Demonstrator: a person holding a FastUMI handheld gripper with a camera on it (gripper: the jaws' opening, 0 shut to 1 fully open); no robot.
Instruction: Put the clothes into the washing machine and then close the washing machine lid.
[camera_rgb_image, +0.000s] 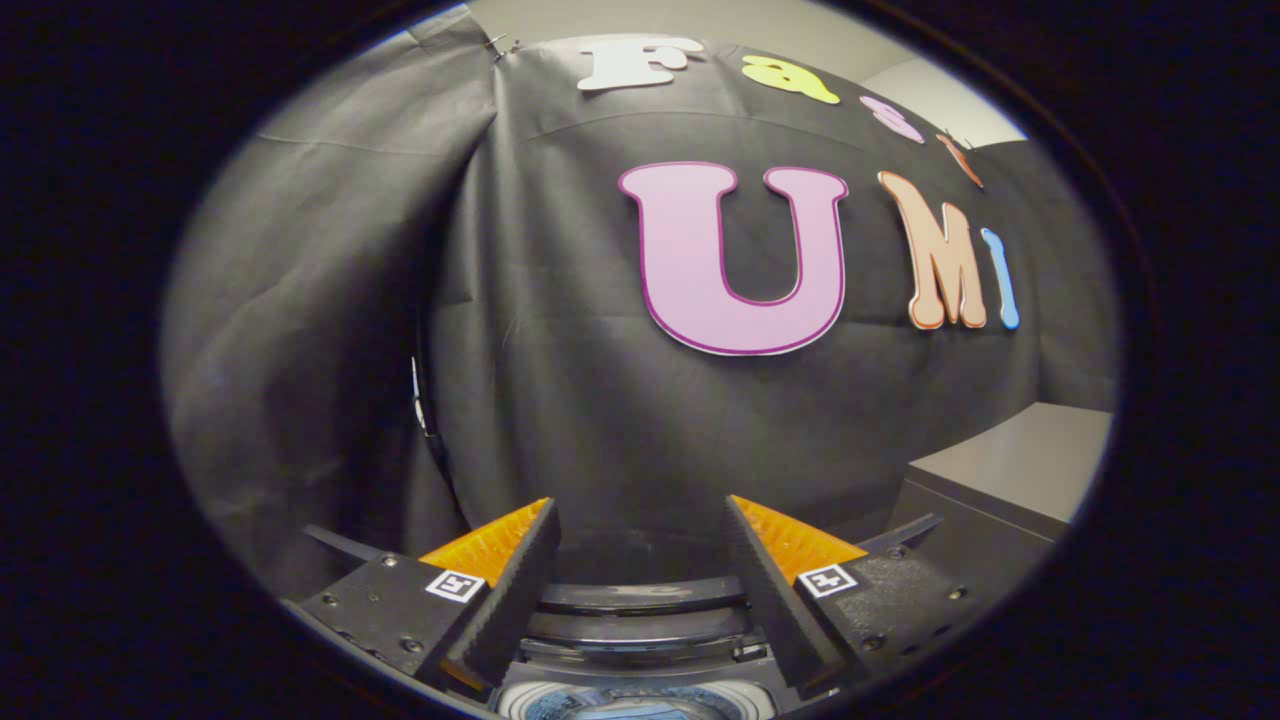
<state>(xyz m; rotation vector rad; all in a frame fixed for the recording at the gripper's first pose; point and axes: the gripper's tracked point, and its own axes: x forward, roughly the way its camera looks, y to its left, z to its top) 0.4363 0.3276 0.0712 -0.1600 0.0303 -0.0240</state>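
My gripper (640, 515) is open, with a wide gap between its fingers and nothing held in it. It points level at the black cloth wall. Low between the fingers lies the top of the washing machine (640, 640): a dark curved rim at the back and, nearer to me, a slice of the round tub opening (630, 705) with something bluish inside. I cannot make out what that bluish thing is. The machine's lid (640, 597) seems to stand raised at the back of the opening, seen as a dark curved band.
The black cloth wall (560, 380) hangs close behind the machine. A grey box-like cabinet (1010, 470) stands to the right of the machine, beyond the right finger. A thin cable (425, 420) hangs down the cloth on the left.
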